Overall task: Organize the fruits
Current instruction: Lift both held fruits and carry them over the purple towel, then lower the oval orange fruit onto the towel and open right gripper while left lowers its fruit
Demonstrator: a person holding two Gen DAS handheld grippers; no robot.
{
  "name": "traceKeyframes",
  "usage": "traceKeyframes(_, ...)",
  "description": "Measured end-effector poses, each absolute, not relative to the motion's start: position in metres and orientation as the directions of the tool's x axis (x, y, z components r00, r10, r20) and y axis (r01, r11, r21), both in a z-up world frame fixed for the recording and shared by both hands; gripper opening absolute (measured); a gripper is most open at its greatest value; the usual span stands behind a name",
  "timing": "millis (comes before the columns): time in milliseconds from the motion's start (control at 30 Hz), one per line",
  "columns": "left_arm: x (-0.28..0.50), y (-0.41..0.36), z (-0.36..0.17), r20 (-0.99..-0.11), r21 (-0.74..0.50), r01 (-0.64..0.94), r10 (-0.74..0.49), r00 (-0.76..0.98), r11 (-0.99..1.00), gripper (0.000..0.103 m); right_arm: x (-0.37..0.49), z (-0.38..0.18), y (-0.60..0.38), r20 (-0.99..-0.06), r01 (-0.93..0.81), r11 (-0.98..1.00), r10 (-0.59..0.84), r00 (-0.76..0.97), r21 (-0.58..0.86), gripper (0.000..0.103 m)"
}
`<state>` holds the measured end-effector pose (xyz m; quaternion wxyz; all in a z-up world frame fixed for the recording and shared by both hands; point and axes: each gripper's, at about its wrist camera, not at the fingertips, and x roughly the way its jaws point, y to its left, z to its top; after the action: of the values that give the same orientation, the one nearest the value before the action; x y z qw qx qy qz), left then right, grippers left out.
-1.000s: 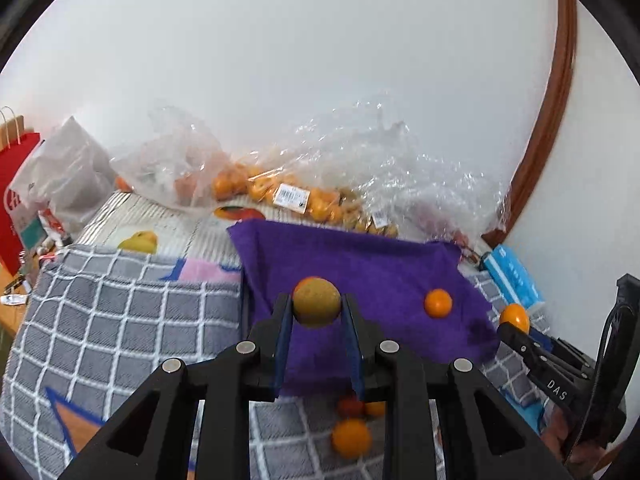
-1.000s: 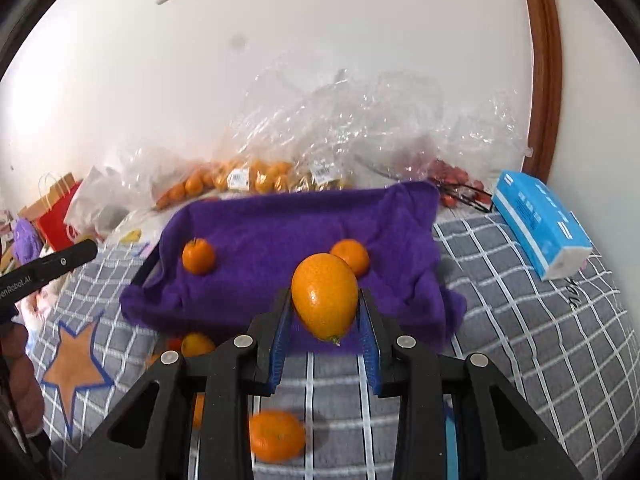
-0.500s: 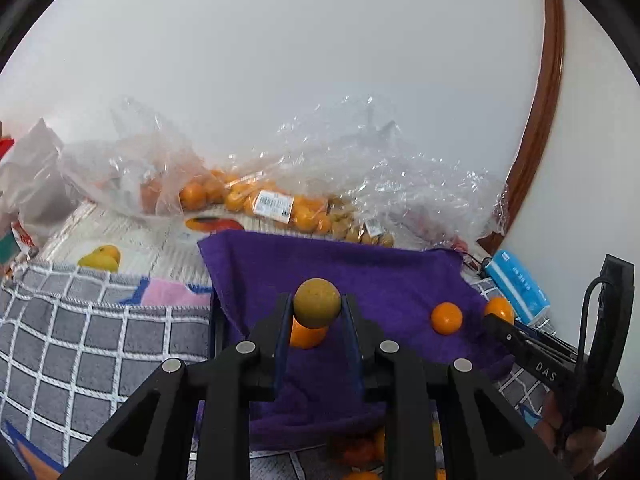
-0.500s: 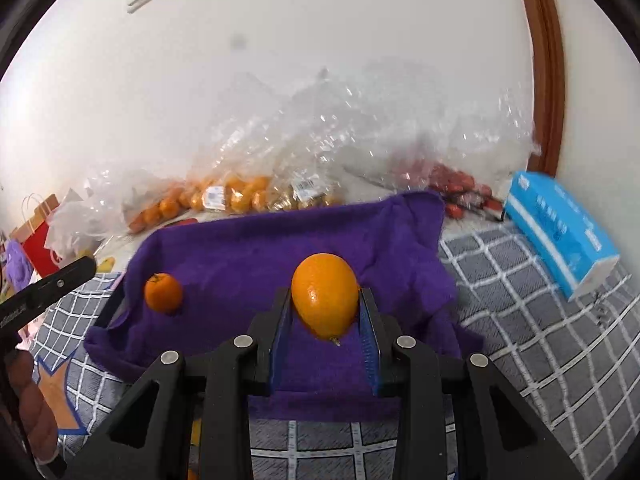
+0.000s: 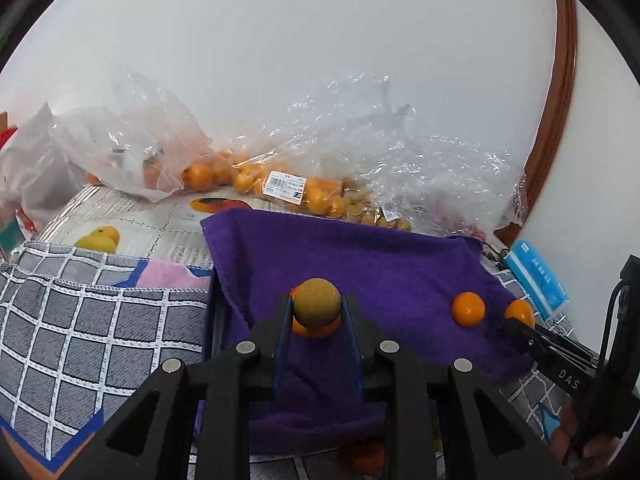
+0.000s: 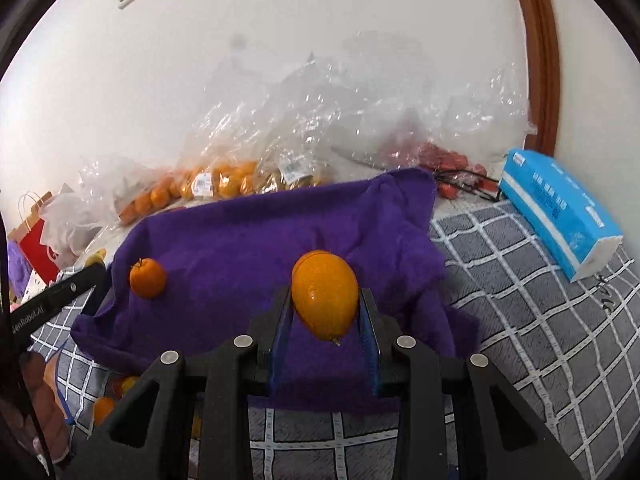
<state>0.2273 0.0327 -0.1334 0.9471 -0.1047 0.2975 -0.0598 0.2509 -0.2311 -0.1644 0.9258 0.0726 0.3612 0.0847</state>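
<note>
A grey checked cloth [image 6: 532, 320] covers the surface, and a purple towel [image 6: 248, 248] lies spread over its middle, running back toward the far edge. Along that far edge, against the wall, sit crumpled clear plastic bags [image 5: 352, 168] holding small orange fruit. A blue tissue pack [image 6: 560, 208] lies near the right edge, long side running toward the wall.

The right gripper [image 6: 325, 320] is clamped on an oval orange fruit [image 6: 324, 296], held over the near half of the towel; the fruit's long axis tilts down toward the camera, its pointed tip lowest. The left gripper [image 5: 316, 320] pinches a round, dull yellow-brown fruit [image 5: 317, 302] above the towel's near-left part, right over an orange fruit [image 5: 316, 328] lying there. A small orange [image 6: 147, 278] rests on the towel between the two grippers.
</note>
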Motion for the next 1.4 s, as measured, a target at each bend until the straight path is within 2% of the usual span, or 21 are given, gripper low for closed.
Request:
traceKeyframes(733, 0.241, 0.027, -0.15, -0.647, -0.211, 0.041, -0.171, 0.743, 0.977, 0.024, 0.255, -0.181, -0.214, -0.713, -0.132, 0.98, 0.198, 0.673, 0.148, 0.032)
traceKeyframes(1133, 0.244, 0.017, -0.158, -0.681, -0.206, 0.077, -0.199, 0.705, 0.976, 0.024, 0.255, -0.18, -0.214, -0.712, -0.135, 0.981, 0.196, 0.674, 0.142, 0.033)
traceKeyframes(1400, 0.248, 0.016, -0.162, -0.704, -0.193, 0.074, -0.191, 0.684, 0.978, 0.024, 0.253, -0.179, -0.211, -0.706, -0.143, 0.981, 0.191, 0.682, 0.128, 0.038)
